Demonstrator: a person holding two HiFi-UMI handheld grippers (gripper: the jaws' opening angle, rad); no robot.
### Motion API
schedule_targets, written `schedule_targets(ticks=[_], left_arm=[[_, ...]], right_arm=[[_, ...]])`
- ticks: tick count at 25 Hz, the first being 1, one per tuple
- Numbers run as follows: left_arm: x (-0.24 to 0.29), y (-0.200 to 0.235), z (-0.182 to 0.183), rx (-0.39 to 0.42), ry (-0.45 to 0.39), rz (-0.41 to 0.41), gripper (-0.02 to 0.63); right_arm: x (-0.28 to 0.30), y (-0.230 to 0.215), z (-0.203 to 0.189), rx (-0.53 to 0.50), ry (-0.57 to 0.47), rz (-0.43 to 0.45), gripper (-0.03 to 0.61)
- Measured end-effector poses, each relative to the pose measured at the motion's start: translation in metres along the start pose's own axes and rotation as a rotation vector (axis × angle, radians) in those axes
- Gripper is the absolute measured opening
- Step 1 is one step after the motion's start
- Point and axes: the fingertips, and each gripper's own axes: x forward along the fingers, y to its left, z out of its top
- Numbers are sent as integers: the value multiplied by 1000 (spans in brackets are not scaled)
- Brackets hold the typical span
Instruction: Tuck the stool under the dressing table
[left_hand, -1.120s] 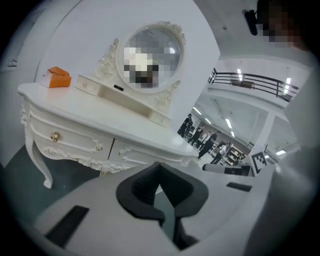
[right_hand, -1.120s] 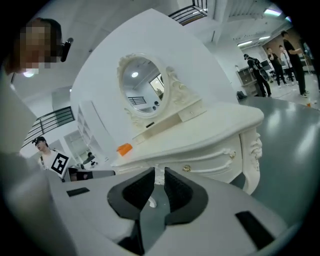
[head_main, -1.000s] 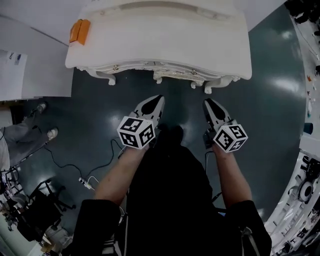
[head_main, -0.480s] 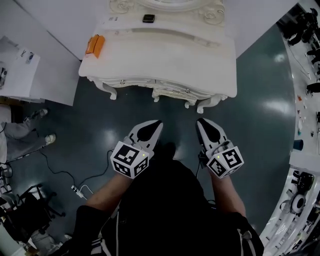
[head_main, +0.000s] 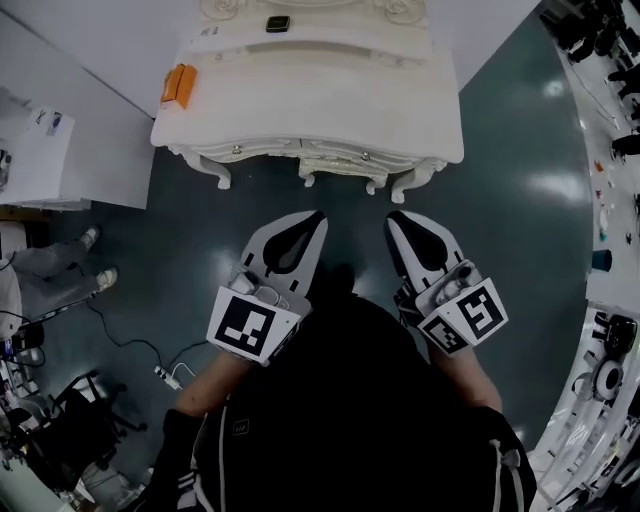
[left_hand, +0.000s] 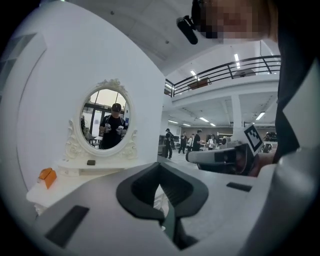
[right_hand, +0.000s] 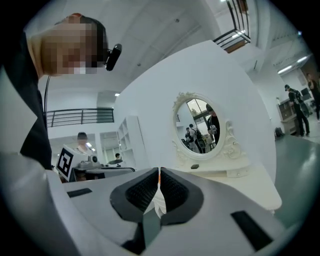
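Stool is showing nowhere in these views, so its place cannot be told for certain; the likeliest reading is that it is sitting hidden beneath the top of the dressing table (head_main: 300, 100), which is standing against the white wall straight ahead of the person. The left gripper (head_main: 316, 218) and the right gripper (head_main: 392, 216) are hovering side by side over the dark floor (head_main: 520, 150), a little short of the table's carved front. Both are pointing toward the table, both are empty, and each is holding its two jaws pressed together with nothing between the ribbed pads. An orange object (head_main: 178, 85) is lying at the left corner of the top, a small dark thing (head_main: 277, 23) is resting on the shelf below the oval mirror (left_hand: 106, 120), and a cable (head_main: 130, 335) is trailing across the floor at the left. Judging by the table it belongs with, the stool is probably going to behave as a stiff, fairly weighty piece with a soft seat and smooth painted legs that offer a poor pinch. The seat's rigid rim, taken at both sides at once, is looking like the surest hold. On this glossy floor it should be sliding easily, so a gentle, level push is suiting it better than a lift. Care is needed near the carved table legs (head_main: 414, 183), which could chip if knocked.
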Motion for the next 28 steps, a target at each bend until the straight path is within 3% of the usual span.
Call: schedule_targets(ticks=[3, 13, 28], left_arm=[[2, -5, 6, 2, 1, 0, 6], [-3, 5, -2, -20, 77, 16, 6], [-3, 16, 0, -16, 69, 18, 6]], right_arm=[[-6, -3, 8, 26, -9, -12, 25], [-6, -3, 18, -72, -7, -22, 18], [5, 1, 15, -70, 9, -9, 18]])
